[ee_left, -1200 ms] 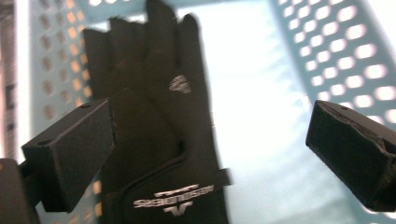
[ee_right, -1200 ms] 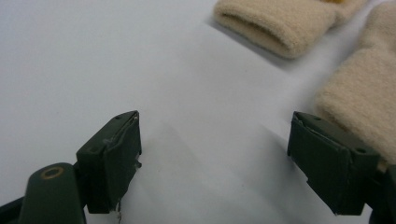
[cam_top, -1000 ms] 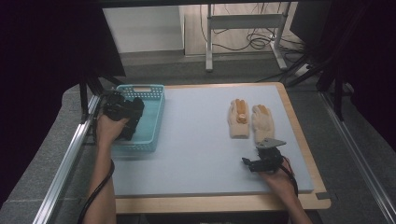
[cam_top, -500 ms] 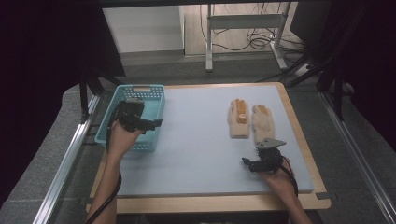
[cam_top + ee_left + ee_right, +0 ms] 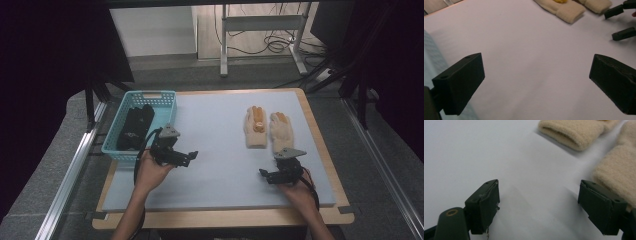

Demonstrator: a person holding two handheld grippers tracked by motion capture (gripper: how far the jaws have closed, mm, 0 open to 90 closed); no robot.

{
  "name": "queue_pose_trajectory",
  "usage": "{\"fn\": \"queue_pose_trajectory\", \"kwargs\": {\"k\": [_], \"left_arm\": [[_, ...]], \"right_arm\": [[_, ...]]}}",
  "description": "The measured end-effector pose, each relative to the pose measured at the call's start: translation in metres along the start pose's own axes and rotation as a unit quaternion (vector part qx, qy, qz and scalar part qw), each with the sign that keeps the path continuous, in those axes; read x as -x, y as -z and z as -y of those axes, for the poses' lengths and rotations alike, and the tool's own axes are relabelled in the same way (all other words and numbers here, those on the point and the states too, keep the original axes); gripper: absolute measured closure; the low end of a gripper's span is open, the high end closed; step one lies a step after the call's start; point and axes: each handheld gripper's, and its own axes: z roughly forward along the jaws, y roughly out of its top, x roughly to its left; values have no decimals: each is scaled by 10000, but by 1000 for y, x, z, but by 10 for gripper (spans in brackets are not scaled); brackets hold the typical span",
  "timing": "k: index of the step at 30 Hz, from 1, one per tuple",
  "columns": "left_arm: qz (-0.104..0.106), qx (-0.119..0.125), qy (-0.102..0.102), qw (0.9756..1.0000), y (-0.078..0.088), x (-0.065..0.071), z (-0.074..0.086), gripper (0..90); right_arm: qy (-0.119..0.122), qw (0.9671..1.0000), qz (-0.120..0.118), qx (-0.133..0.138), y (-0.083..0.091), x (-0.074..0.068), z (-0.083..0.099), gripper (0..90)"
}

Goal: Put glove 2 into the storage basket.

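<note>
From above, the left gripper (image 5: 189,156) hovers with jaws spread and nothing in them over the pale mat (image 5: 215,185), just beside the blue basket (image 5: 167,102) holding dark gloves (image 5: 135,127), while the right gripper (image 5: 264,174) rests near two cream gloves (image 5: 265,129). The left gripper view shows wide, unfilled jaws above the mat, the cream gloves (image 5: 571,8) far ahead. The right gripper view shows released jaws, one cream glove (image 5: 619,167) just beside a jaw.

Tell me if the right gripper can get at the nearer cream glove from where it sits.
Probably yes: the right gripper is open, just short of the cream glove's cuff, with bare mat between.
</note>
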Motion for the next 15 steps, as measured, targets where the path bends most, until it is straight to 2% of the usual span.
{"fn": "queue_pose_trajectory", "kwargs": {"k": [1,2,3,4,5,7,8,9,12,13,15], "left_arm": [[0,0,0,10000,0,0,0,6],[28,-43,-58,10000,-6,9,10,5],[28,-43,-58,10000,-6,9,10,5],[18,-53,-11,10000,-12,17,22,6],[18,-53,-11,10000,-12,17,22,5],[13,-194,-86,9998,-20,24,33,3],[-54,-250,-111,9996,-23,26,38,2],[-77,-324,-81,9994,-29,29,47,2],[-92,-364,-33,9993,-34,29,54,3],[-200,-503,-89,9985,-39,29,59,2],[-262,-535,-91,9982,-40,29,61,1]], "right_arm": [[0,10000,0,0,0,0,0,173],[-1,10000,3,5,0,0,0,173],[-1,10000,3,5,0,0,0,173],[5,10000,2,5,0,0,0,173],[5,10000,2,5,0,0,0,173],[11,10000,5,7,0,0,0,173],[-2,10000,2,8,0,0,0,173],[-8,10000,0,6,0,0,0,173],[4,10000,3,6,0,0,0,173],[13,10000,9,10,0,0,0,173],[14,10000,10,9,0,0,0,173]]}}
